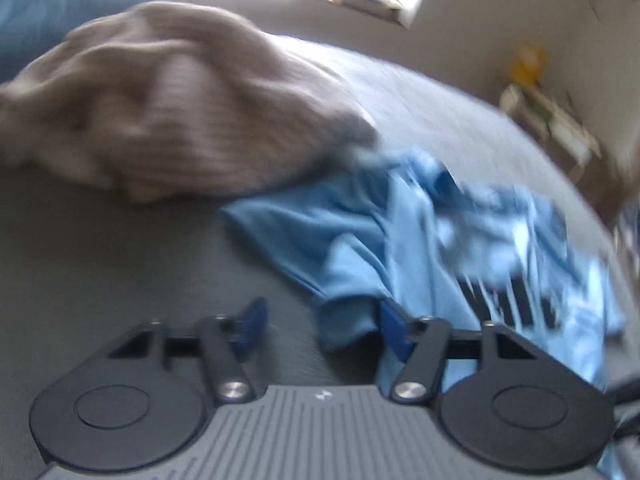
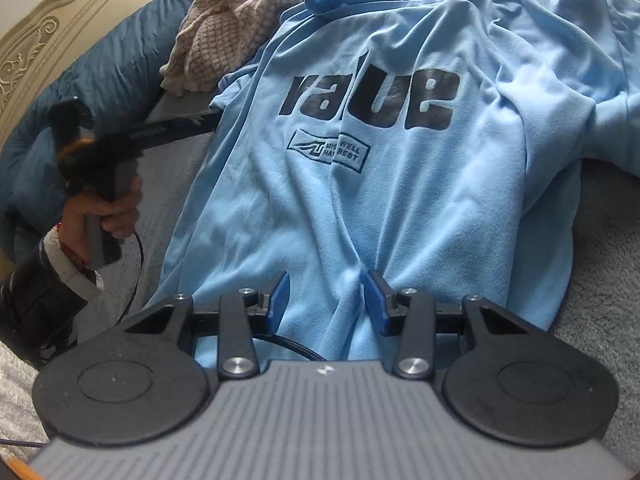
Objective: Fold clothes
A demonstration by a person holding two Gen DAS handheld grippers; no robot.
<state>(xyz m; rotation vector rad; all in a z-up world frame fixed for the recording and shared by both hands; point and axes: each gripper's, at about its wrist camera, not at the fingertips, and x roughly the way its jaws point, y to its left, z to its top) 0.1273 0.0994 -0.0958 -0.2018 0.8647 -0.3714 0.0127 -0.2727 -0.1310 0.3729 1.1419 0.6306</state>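
Observation:
A light blue T-shirt [image 2: 400, 208] with a black "value" print lies front up and wrinkled on the grey bed cover [image 2: 600, 280]. My right gripper [image 2: 328, 300] sits low over the shirt's near hem, jaws apart, with a small ridge of cloth between the blue fingers [image 2: 378, 304]. In the blurred left wrist view the same T-shirt [image 1: 420, 240] lies crumpled to the right. My left gripper [image 1: 323, 330] is open over the cover. A sleeve end rests against its right finger [image 1: 394, 332], and the left one is clear of the cloth.
A beige knit sweater [image 1: 168, 108] [image 2: 228, 28] lies heaped beside the shirt's collar end. A dark blue duvet [image 2: 100, 64] and cream carved headboard [image 2: 48, 32] border the left. A person's hand [image 2: 116, 216] holds the left gripper's handle. A small shelf [image 1: 552, 128] stands by the wall.

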